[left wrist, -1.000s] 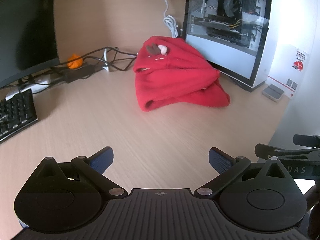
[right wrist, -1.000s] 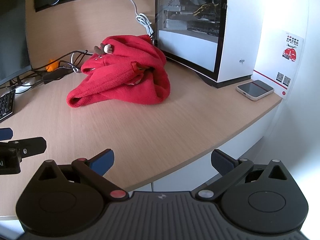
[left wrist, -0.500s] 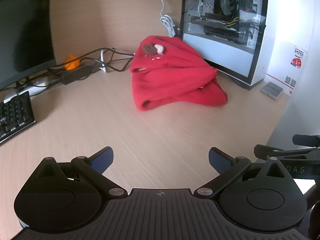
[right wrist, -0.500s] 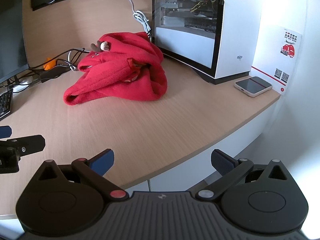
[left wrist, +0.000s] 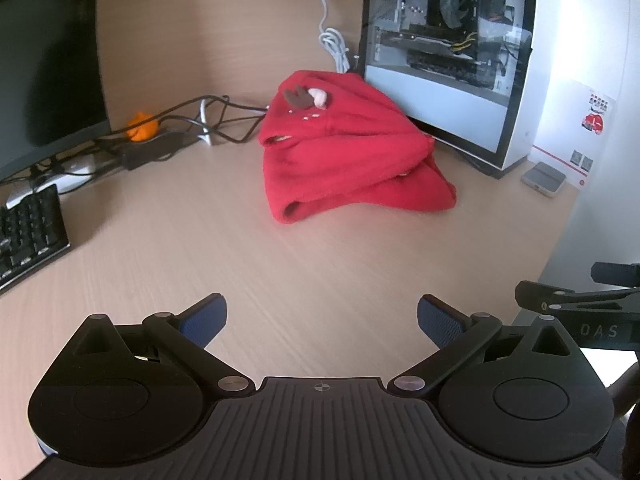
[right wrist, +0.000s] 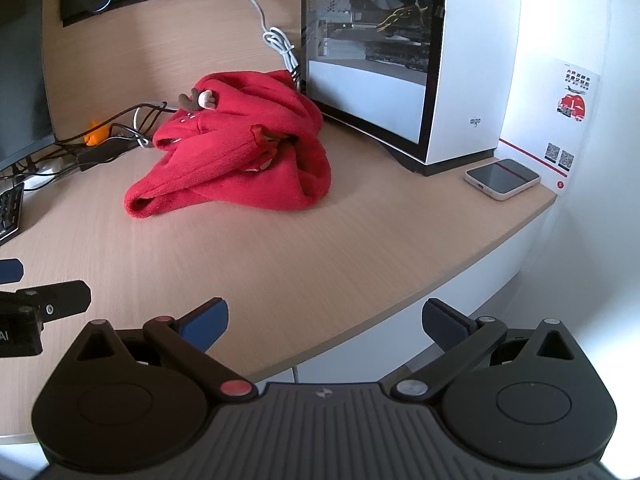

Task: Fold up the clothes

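Observation:
A red fleece garment (left wrist: 348, 152) lies in a crumpled heap at the back of the wooden desk (left wrist: 280, 272), with a small brown and pink trim piece on top. The same red garment (right wrist: 240, 152) shows in the right wrist view, beside the computer case. My left gripper (left wrist: 322, 318) hovers open over the desk's near part, well short of the heap, nothing between its blue pads. My right gripper (right wrist: 325, 320) is open too, over the desk's front edge, empty. The right gripper (left wrist: 576, 300) shows at the left view's right edge.
A glass-sided computer case (left wrist: 452, 52) stands right of the heap. A phone (right wrist: 502, 178) lies near the desk's right corner. Cables (left wrist: 188, 120), an orange object (left wrist: 141, 127), a keyboard (left wrist: 28, 228) and a monitor (left wrist: 44, 48) fill the left side.
Both views have shifted slightly: the red heap sits a little further left and higher in the frames. Both grippers stay open and empty; the garment itself has not moved.

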The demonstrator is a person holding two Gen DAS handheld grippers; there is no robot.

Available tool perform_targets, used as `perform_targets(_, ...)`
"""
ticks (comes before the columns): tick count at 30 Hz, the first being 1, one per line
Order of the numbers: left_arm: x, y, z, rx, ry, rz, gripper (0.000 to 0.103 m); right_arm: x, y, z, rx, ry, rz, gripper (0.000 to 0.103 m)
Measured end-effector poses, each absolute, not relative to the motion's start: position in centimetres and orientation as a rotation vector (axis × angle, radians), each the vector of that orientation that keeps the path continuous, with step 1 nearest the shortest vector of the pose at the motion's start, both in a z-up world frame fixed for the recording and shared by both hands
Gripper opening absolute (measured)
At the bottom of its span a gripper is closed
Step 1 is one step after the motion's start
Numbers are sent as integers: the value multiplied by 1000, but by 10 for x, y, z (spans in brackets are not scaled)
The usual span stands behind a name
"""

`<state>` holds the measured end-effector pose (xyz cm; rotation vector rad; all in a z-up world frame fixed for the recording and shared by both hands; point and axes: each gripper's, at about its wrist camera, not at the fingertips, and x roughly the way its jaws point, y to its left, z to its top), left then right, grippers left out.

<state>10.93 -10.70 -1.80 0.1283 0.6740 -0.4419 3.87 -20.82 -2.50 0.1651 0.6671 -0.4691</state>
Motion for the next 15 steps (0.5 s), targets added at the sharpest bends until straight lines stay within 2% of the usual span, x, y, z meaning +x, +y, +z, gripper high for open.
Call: perform_targets(15,111,-110,-21,120,688,-440,103,39,-215,-26,171,680,-466,103)
